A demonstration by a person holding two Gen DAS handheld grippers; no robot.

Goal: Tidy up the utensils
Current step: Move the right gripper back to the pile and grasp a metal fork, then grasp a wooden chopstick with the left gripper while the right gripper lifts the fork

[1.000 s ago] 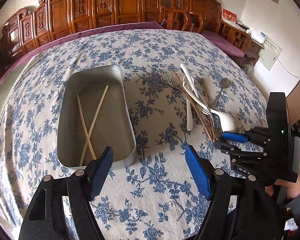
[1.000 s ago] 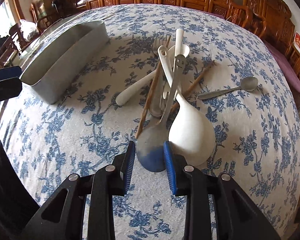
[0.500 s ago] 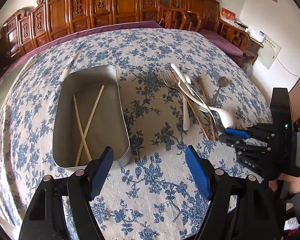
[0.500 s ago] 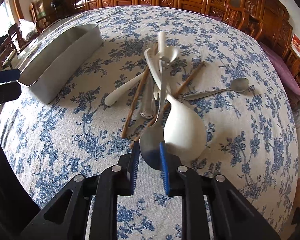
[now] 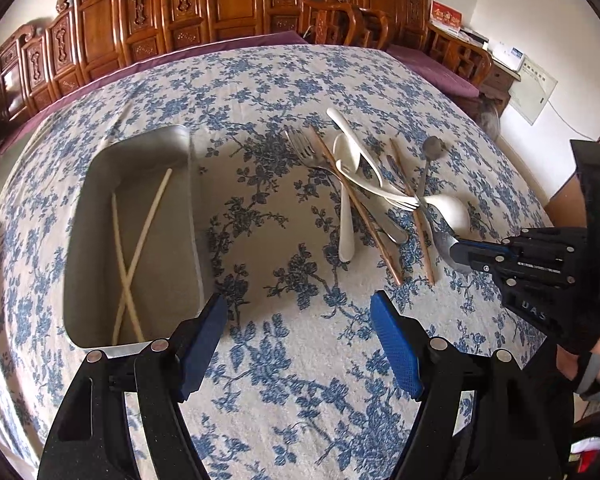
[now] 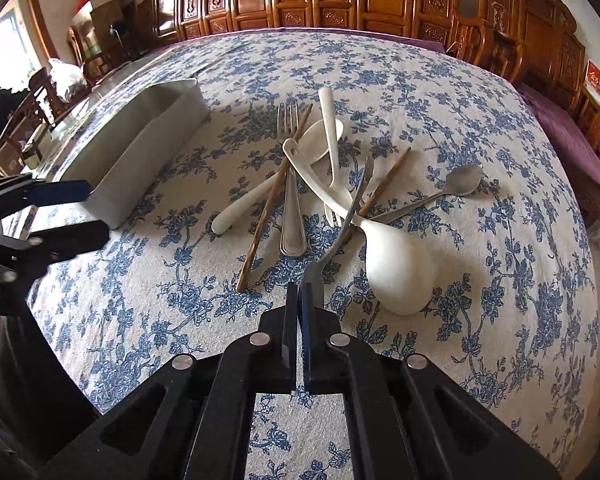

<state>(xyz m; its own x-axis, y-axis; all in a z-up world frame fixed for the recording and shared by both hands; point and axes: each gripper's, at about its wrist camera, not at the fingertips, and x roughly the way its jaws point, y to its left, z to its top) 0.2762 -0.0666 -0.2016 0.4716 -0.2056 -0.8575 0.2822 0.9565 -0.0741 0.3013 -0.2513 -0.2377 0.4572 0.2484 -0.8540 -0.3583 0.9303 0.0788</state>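
My right gripper [image 6: 302, 296] is shut on the bowl of a metal spoon [image 6: 352, 208], which stands on edge between the pads. Its handle slants up over the utensil pile. From the left wrist view the right gripper [image 5: 460, 256] pinches that spoon [image 5: 442, 240] at the pile's near right end. The pile holds a large white spoon [image 6: 396, 272], a metal fork [image 6: 290, 184], brown chopsticks [image 6: 268, 208] and white plastic utensils [image 6: 332, 152]. My left gripper [image 5: 300, 344] hangs open and empty over the cloth, beside the metal tray [image 5: 100, 184], which holds two pale chopsticks [image 5: 140, 232].
A second metal spoon [image 6: 452, 188] lies apart at the pile's right. The round table wears a blue-flowered cloth [image 5: 284, 380]. Carved wooden chairs [image 5: 228, 4] ring its far side. A gloved hand [image 5: 588, 360] holds the right gripper at the right edge.
The right jaws closed fully on the metal spoon's bowl, and the spoon turned onto its edge and lifted slightly. The left gripper drifted a little right, toward the pile, still open.
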